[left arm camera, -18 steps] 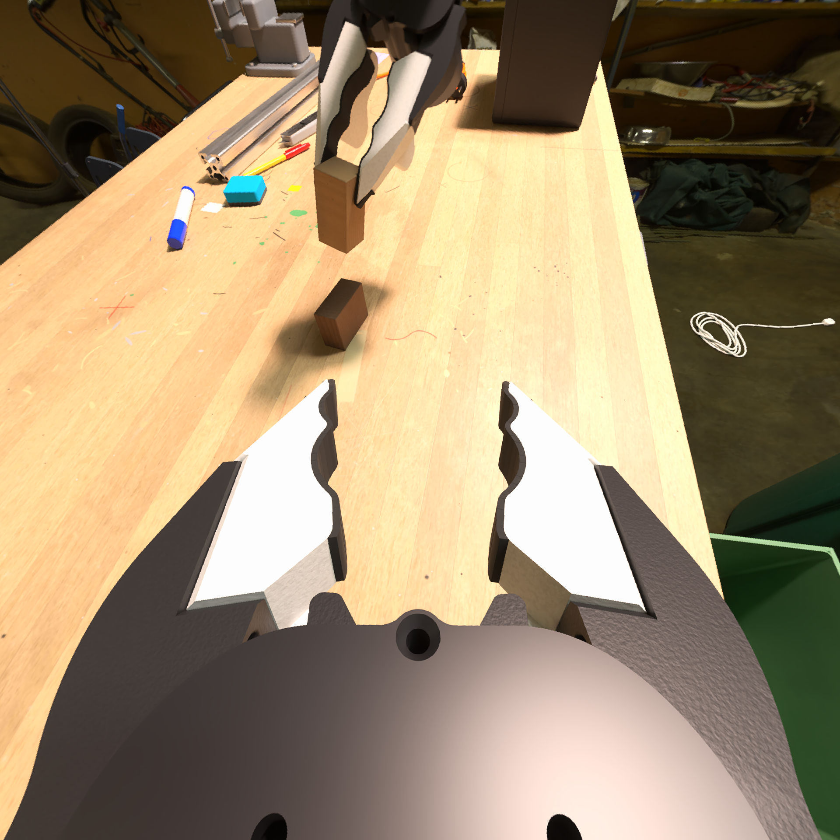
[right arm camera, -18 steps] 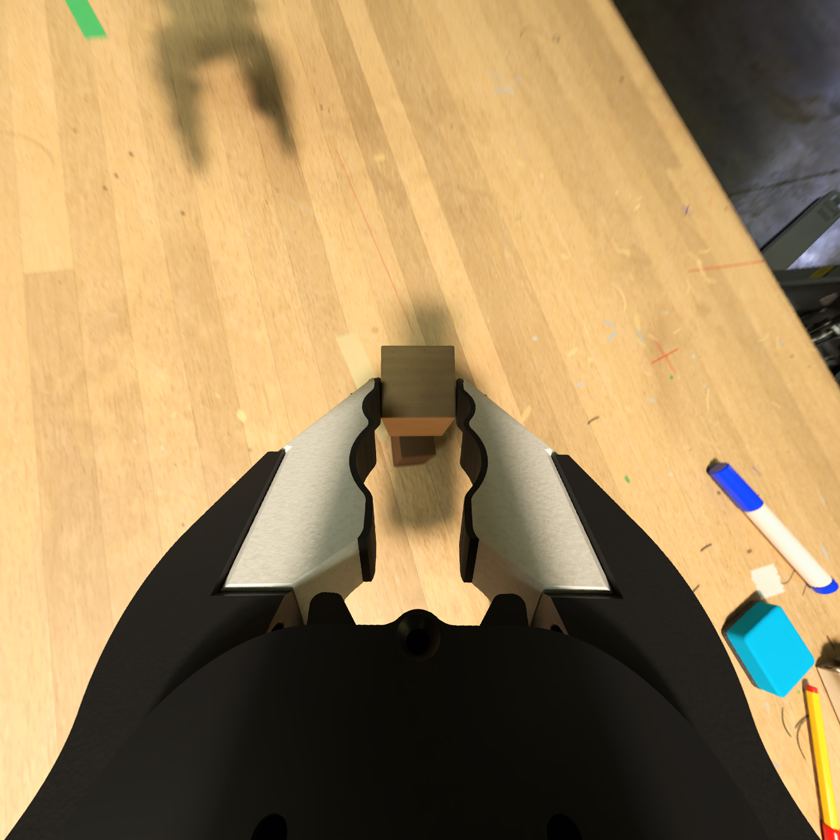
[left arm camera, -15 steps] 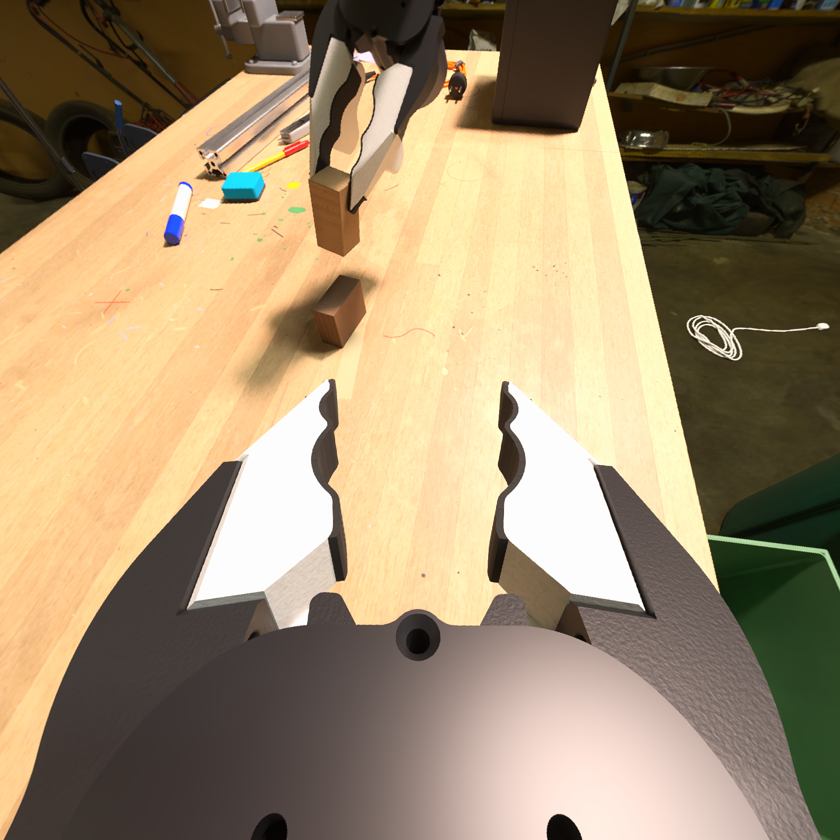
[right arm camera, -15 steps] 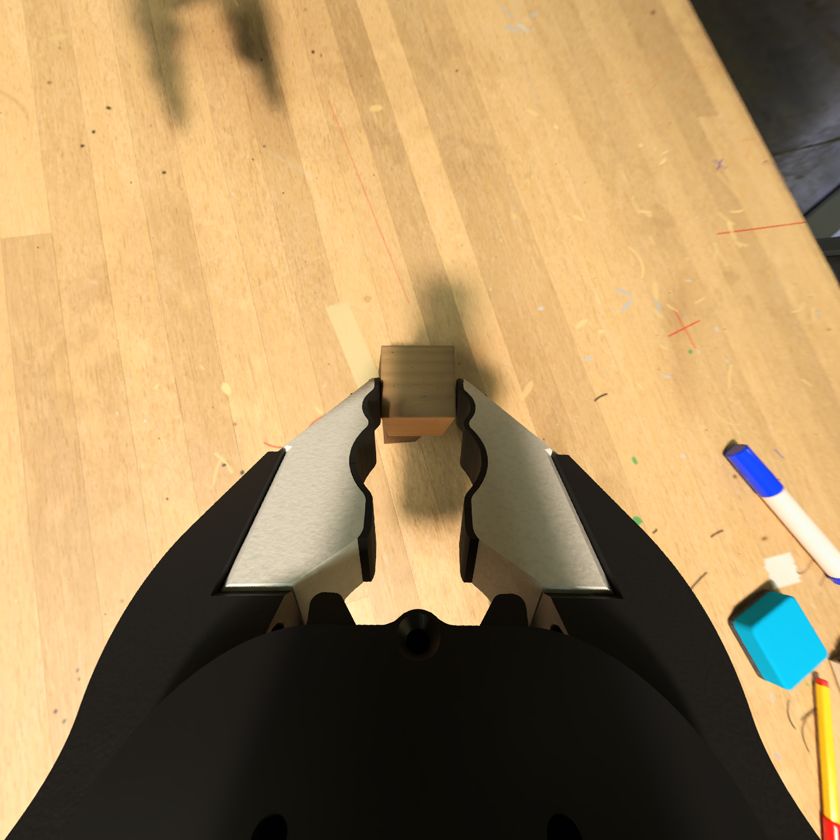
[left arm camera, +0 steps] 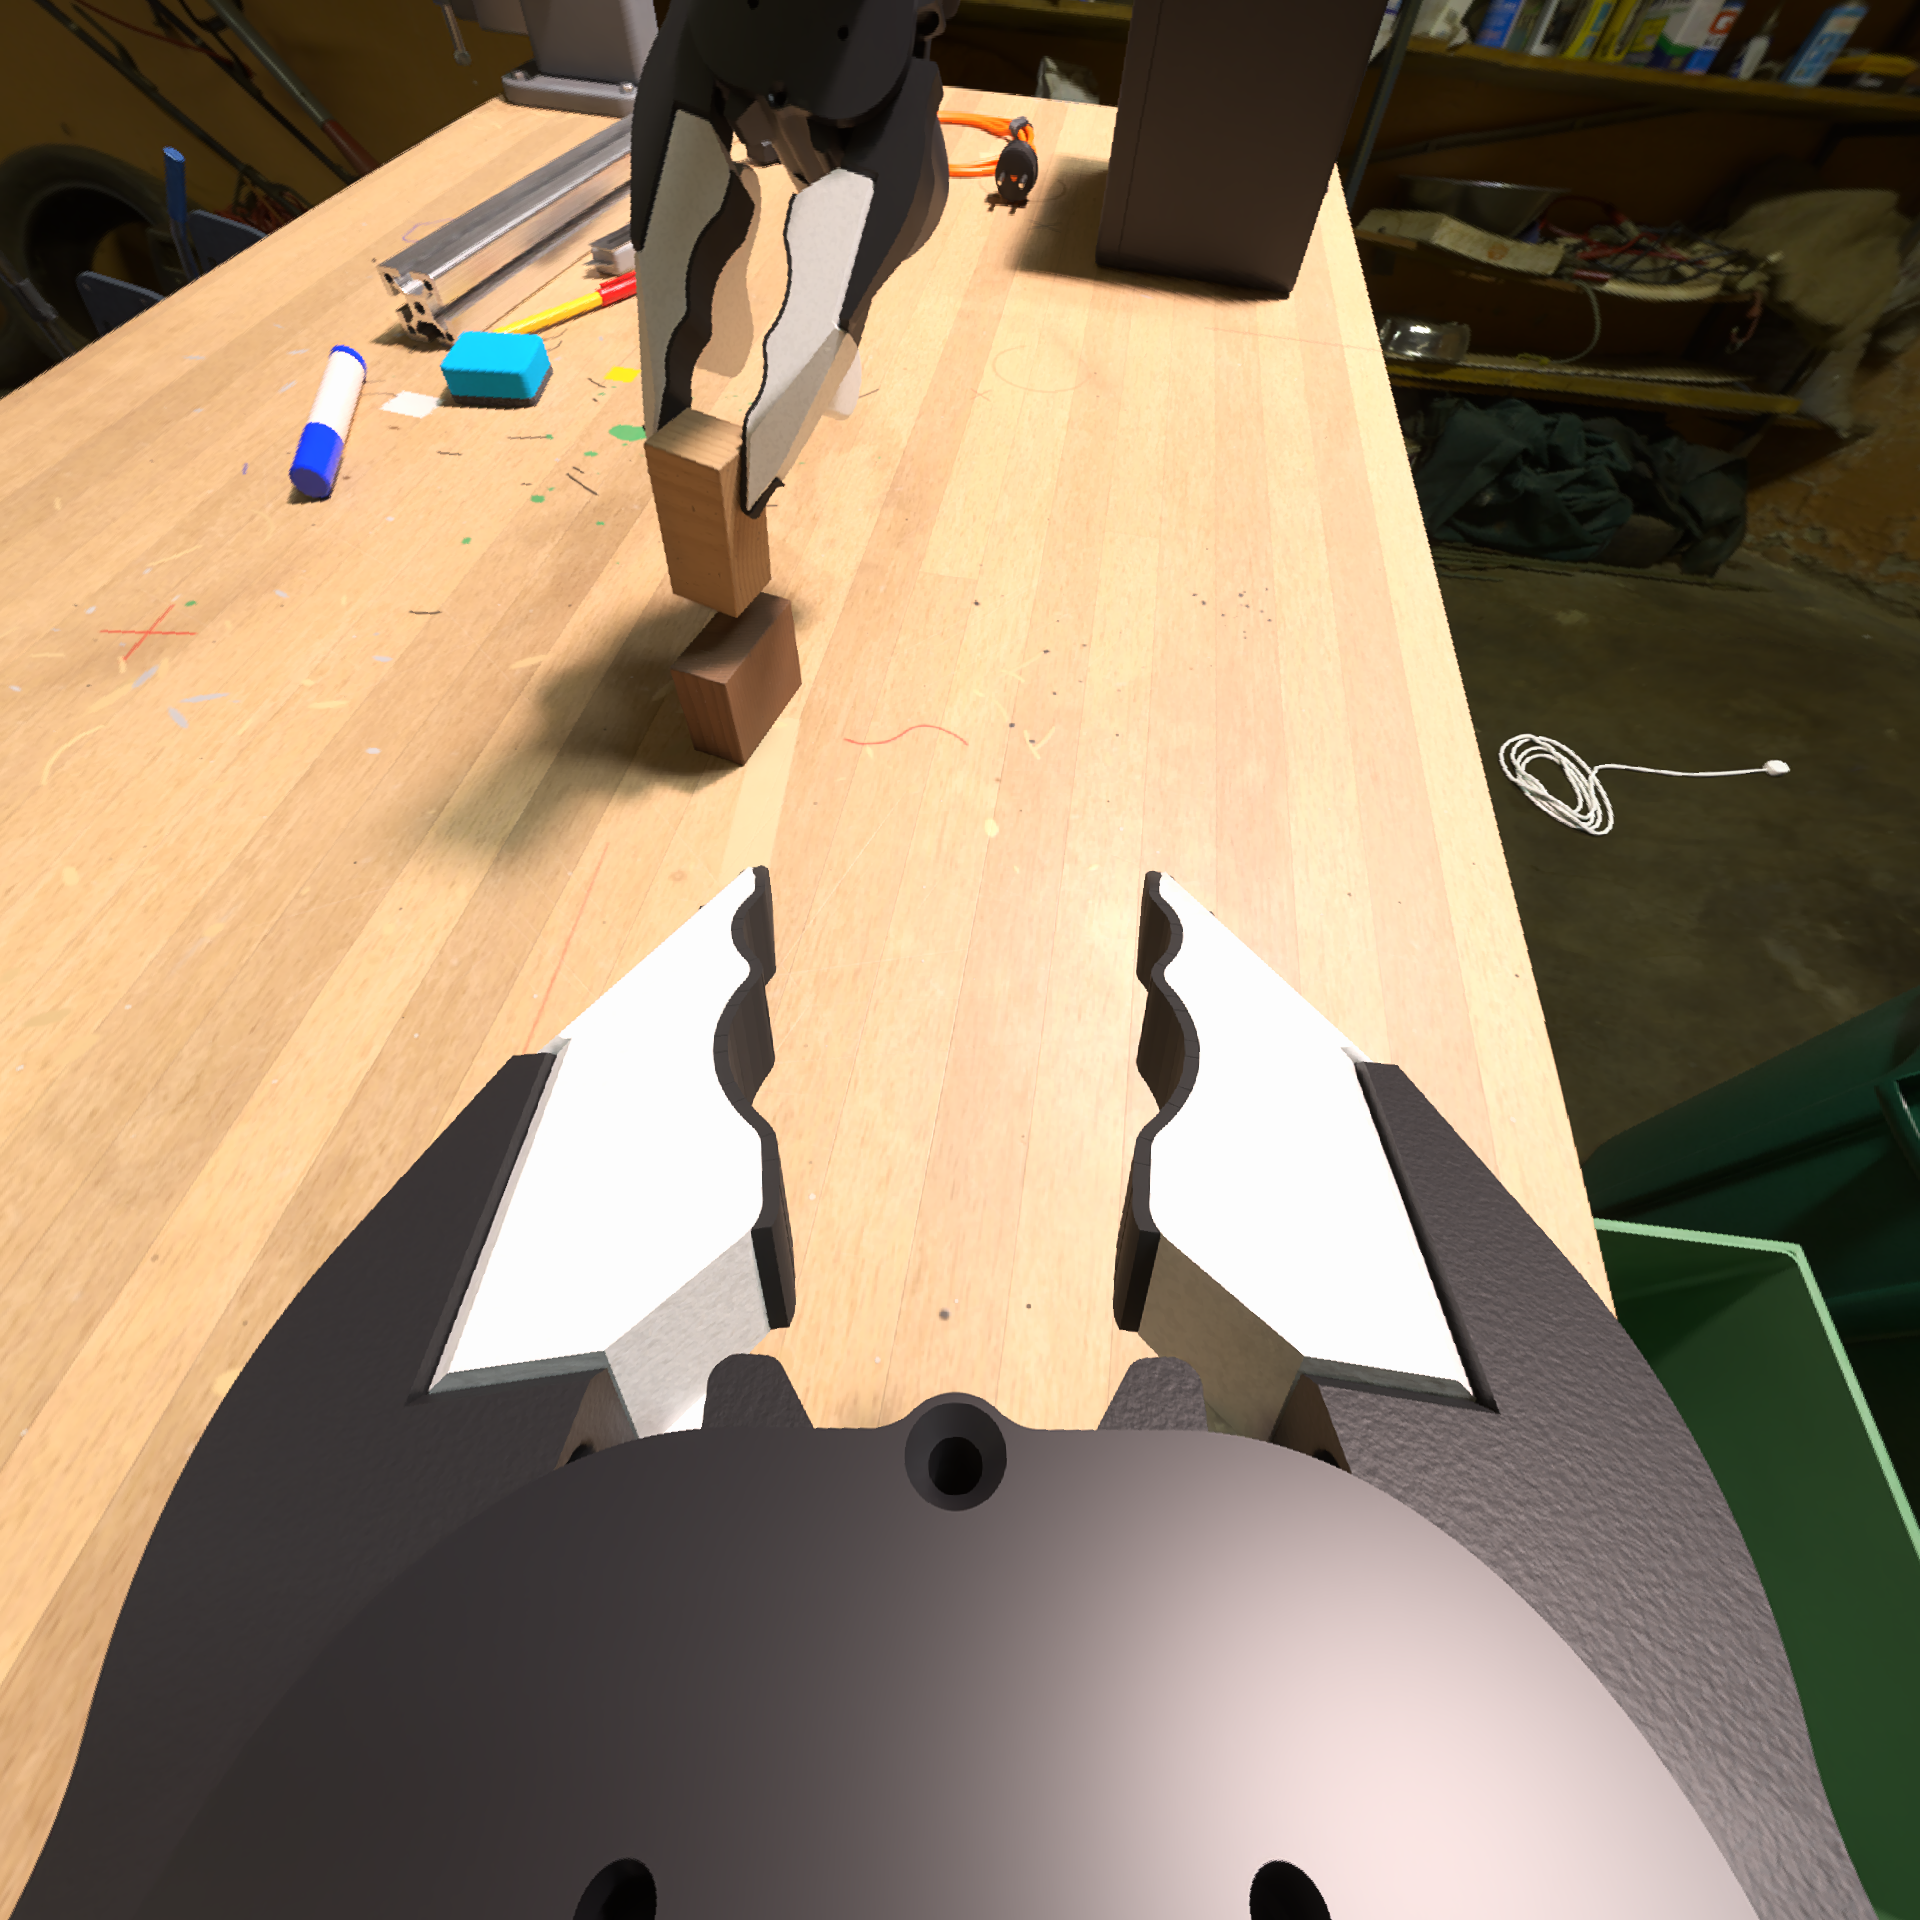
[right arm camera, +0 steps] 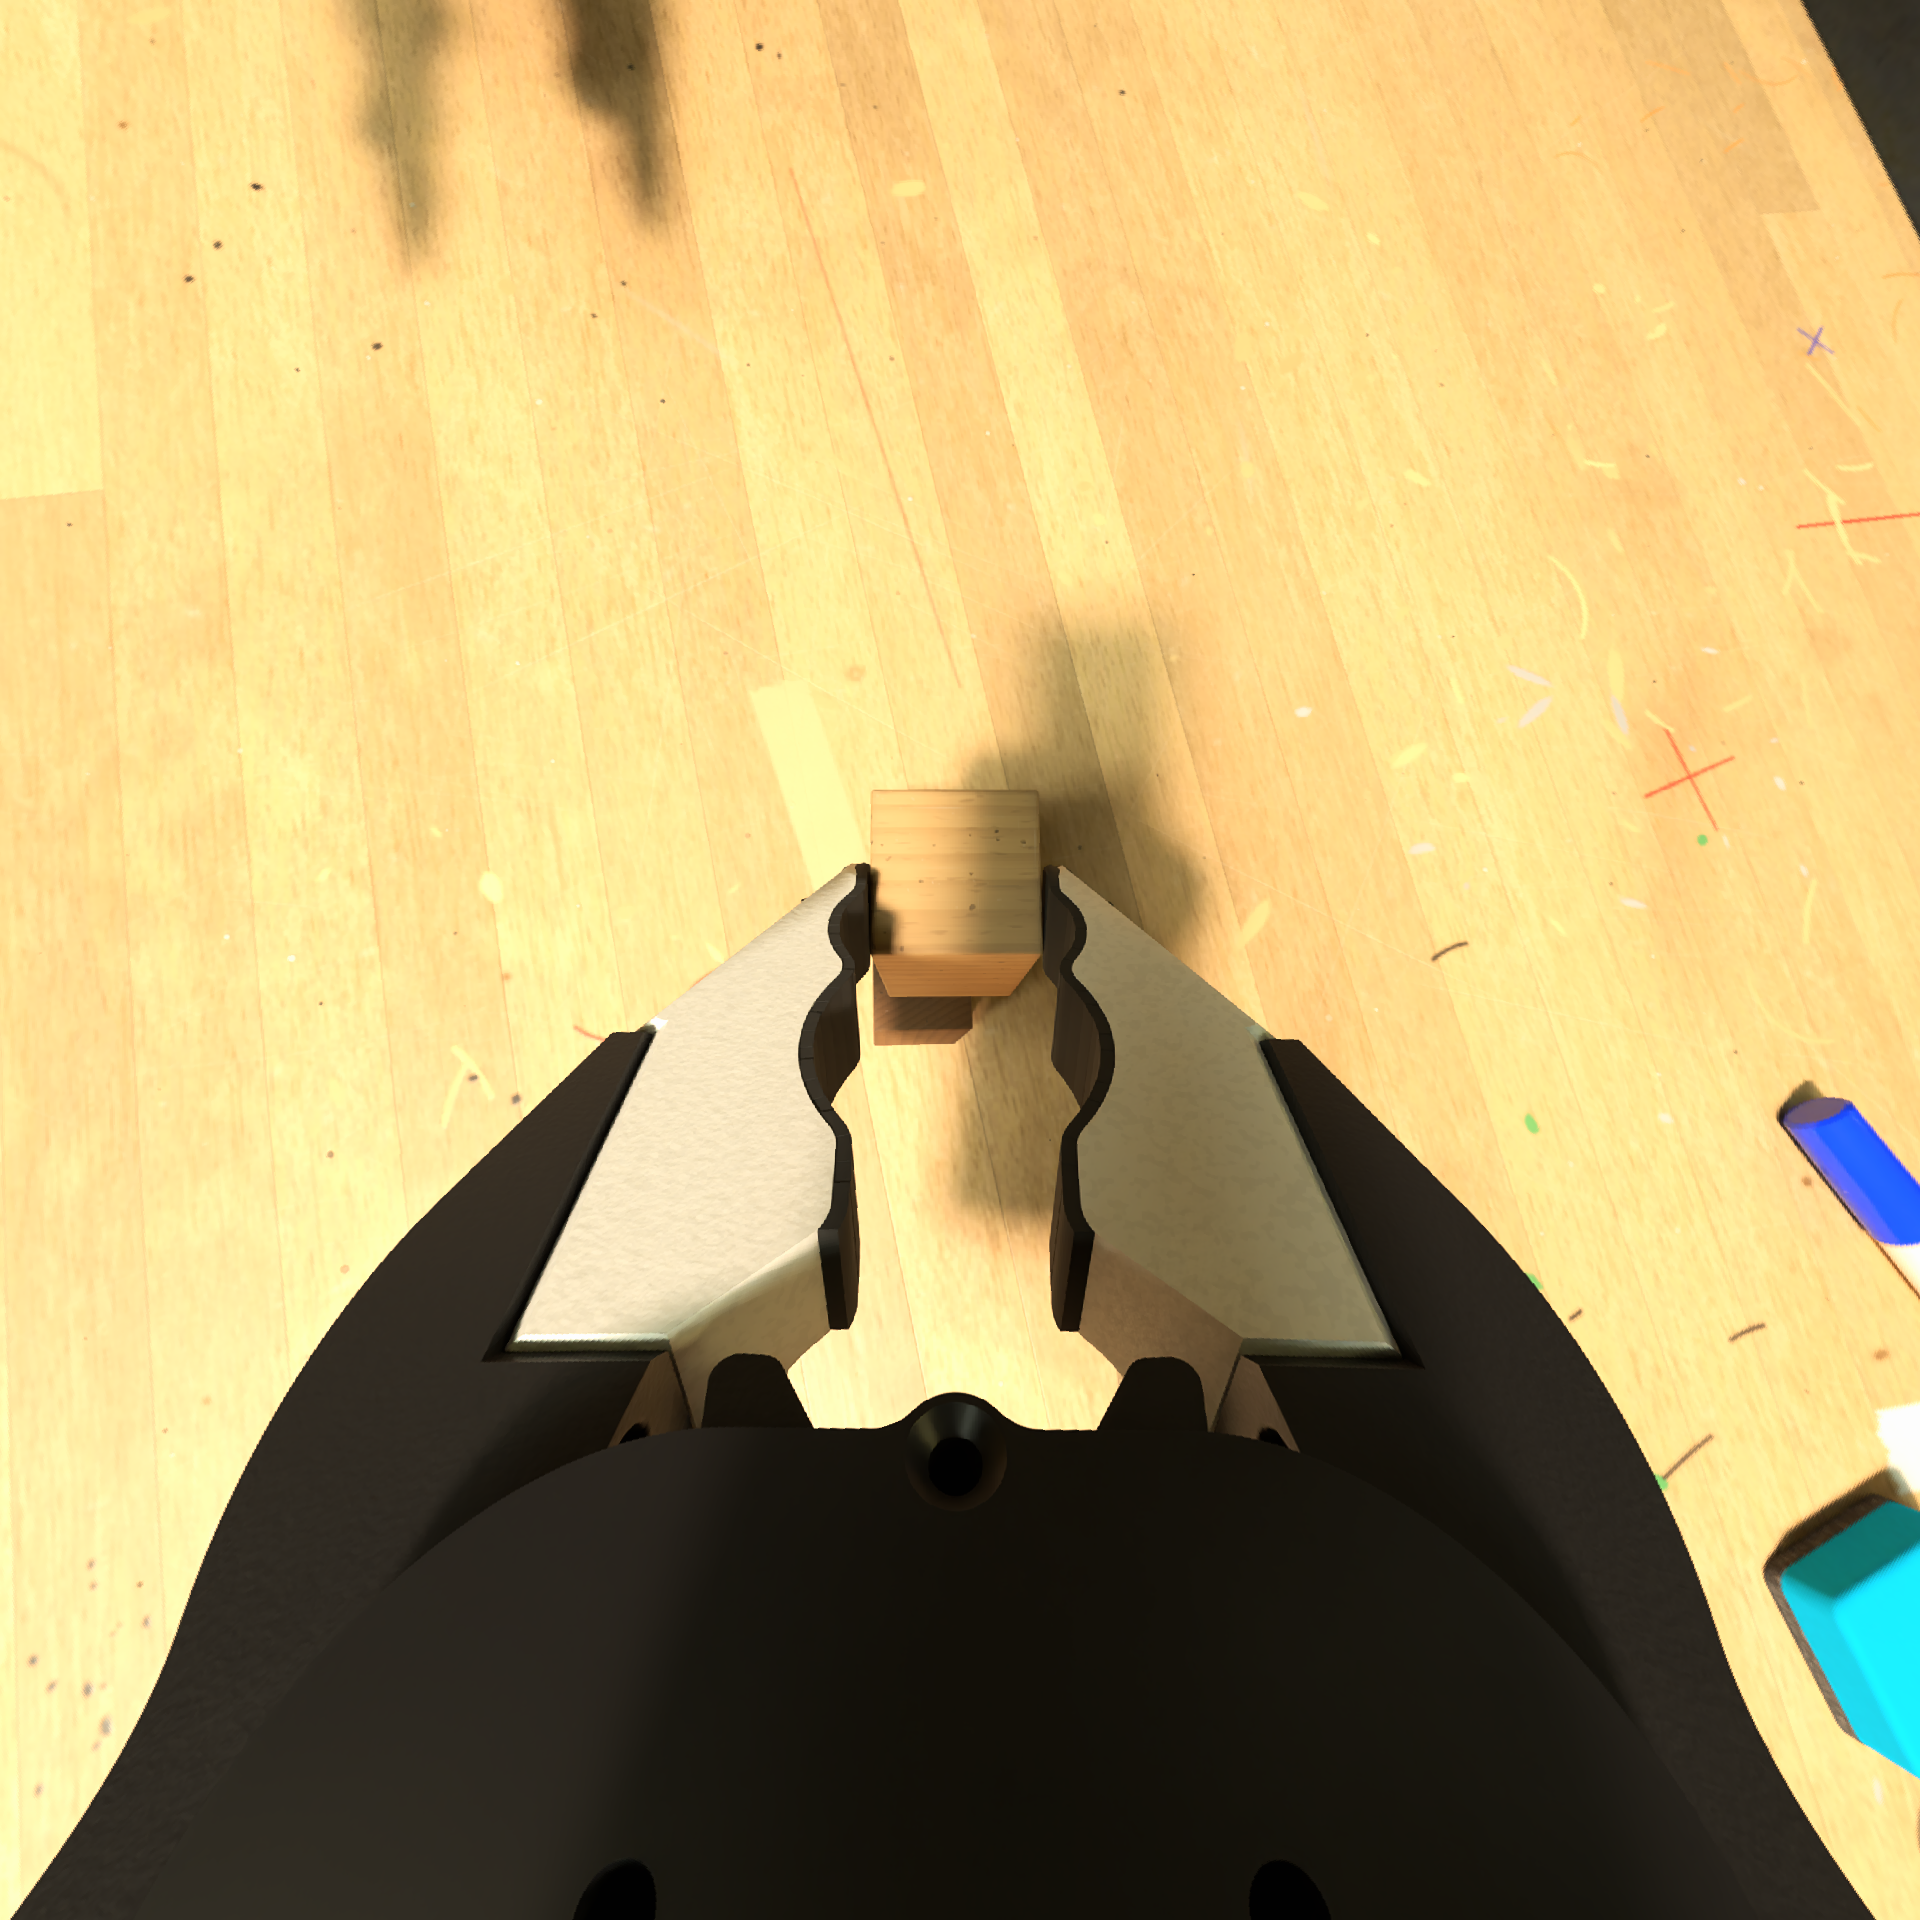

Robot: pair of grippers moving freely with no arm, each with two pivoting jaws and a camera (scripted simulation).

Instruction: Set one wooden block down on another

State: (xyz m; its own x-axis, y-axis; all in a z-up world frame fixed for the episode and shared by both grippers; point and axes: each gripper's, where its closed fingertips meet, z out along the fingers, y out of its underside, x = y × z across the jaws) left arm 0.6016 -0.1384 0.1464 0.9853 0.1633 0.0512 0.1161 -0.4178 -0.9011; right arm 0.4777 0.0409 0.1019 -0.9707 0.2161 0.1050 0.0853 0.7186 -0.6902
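My right gripper is shut on a light wooden block, gripped near its top. In the left wrist view that gripper holds the light block upright, its lower end just above or touching the top of a darker wooden block that rests on the workbench. In the right wrist view only a sliver of the dark block shows under the held one. My left gripper is open and empty, low over the bench, nearer than the blocks.
A blue-capped marker, a cyan eraser, a yellow-red pencil and aluminium rails lie left of the blocks. A dark box stands at the back. A green bin sits past the bench's right edge.
My right gripper has come down with the light block, closing the gap to the dark block. My left gripper stays open and has barely moved.
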